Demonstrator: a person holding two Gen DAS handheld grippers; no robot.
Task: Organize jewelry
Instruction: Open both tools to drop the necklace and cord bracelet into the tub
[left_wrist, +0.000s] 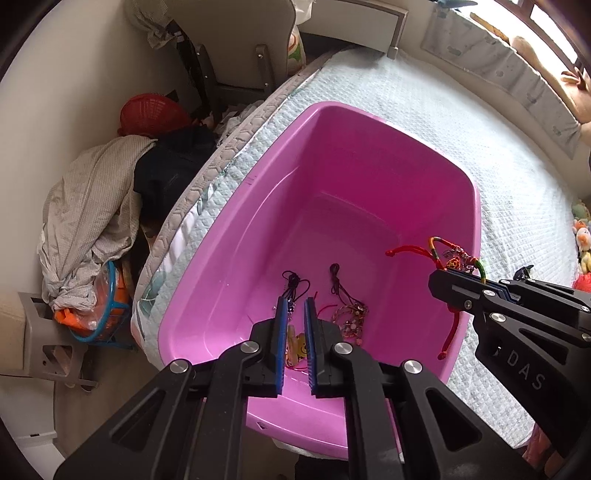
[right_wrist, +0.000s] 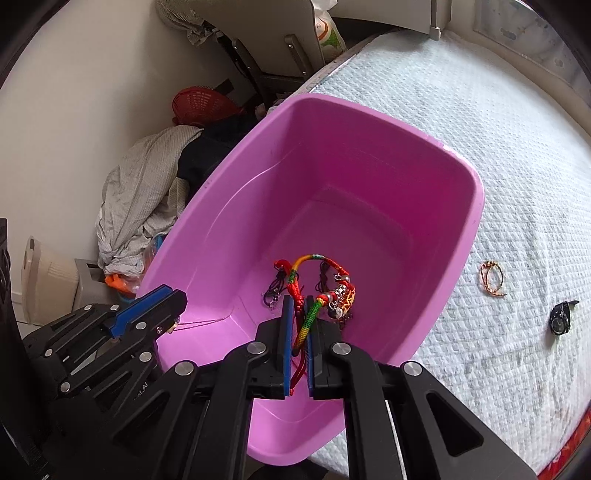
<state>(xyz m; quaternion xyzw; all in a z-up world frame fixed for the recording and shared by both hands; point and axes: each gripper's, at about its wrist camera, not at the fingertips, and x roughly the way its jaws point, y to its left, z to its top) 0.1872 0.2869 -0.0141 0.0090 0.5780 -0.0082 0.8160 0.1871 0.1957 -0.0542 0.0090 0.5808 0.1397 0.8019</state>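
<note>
A pink plastic bin (left_wrist: 369, 122) stands on the bed. On its floor lie two dark cord pieces (left_wrist: 334, 275) and a beaded bracelet (left_wrist: 351, 315). My left gripper (left_wrist: 295, 306) points down into the bin near its close wall. It is shut on a thin red cord with a yellow smiley charm (left_wrist: 301, 347). My right gripper (right_wrist: 299, 314) hangs over the bin (right_wrist: 369, 110), shut on a red, yellow and green braided bracelet (right_wrist: 325, 258) with metal charms. Its red tails (left_wrist: 450, 332) dangle below. The left gripper (right_wrist: 177, 306) shows at the bin's left rim.
The white quilted bed cover (right_wrist: 480, 166) carries a thin orange bracelet (right_wrist: 493, 278) and a small black item (right_wrist: 559, 321) right of the bin. Left of the bed are heaped clothes (left_wrist: 92, 221), a red basket (left_wrist: 151, 110) and a chair (left_wrist: 240, 55).
</note>
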